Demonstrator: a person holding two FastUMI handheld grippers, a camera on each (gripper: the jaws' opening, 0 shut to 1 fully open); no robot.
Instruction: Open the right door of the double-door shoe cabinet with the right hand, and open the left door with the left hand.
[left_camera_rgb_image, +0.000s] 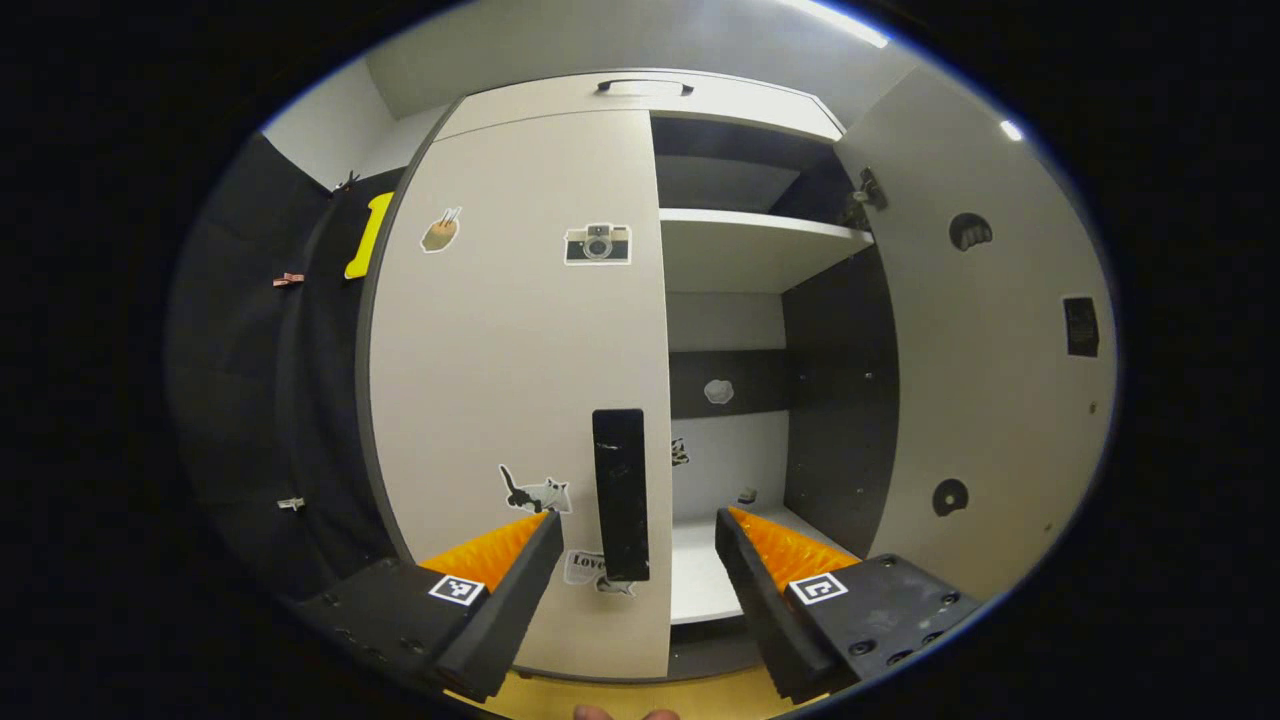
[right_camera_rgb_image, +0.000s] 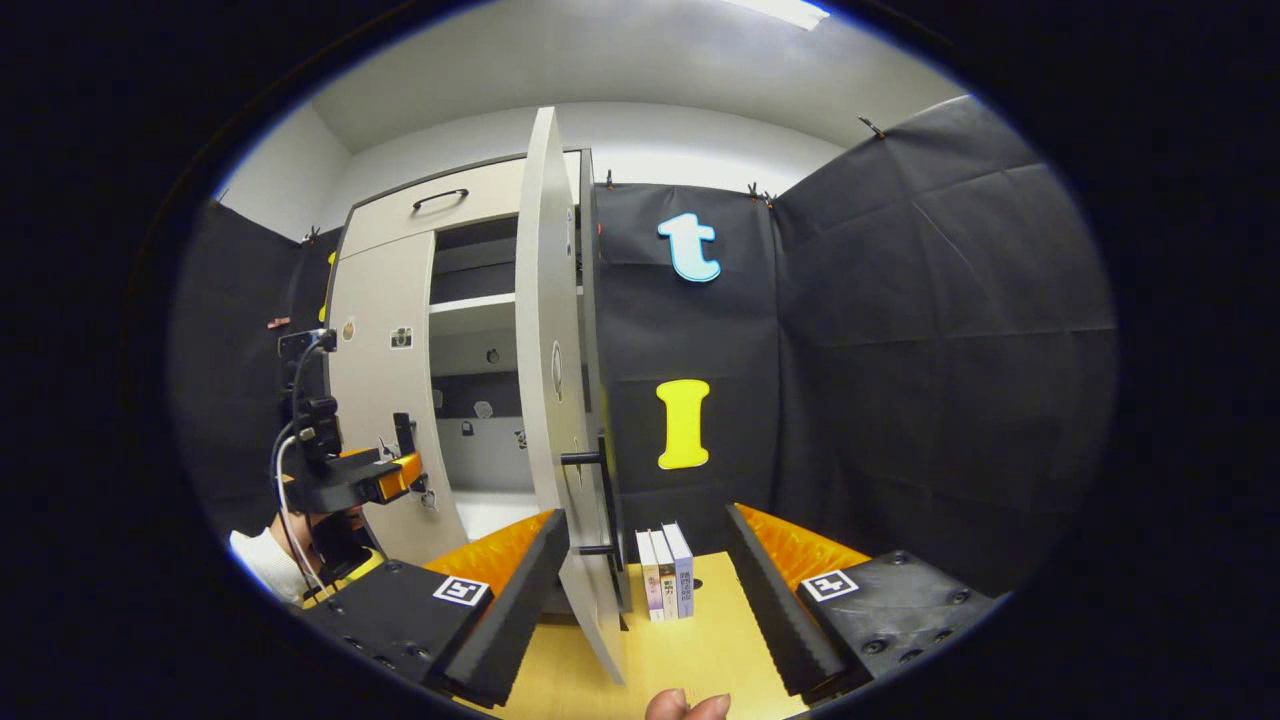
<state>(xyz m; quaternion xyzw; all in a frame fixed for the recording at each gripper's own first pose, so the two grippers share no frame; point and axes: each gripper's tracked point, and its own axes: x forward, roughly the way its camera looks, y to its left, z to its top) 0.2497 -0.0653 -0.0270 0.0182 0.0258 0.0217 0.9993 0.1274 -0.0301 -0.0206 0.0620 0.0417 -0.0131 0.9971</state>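
The left door's upright handle (left_camera_rgb_image: 620, 495) is being framed between the spread fingers of the left claw (left_camera_rgb_image: 638, 535) — dead ahead, ungripped; the right door (left_camera_rgb_image: 985, 330) is already standing open.

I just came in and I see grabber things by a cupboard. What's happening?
A person is opening a shoe cabinet with a gripper in each hand. The right door is already swung wide open. The left door is shut. The left gripper is open, with the left door's black handle between its fingers, not clamped. The right gripper is open and holds nothing.
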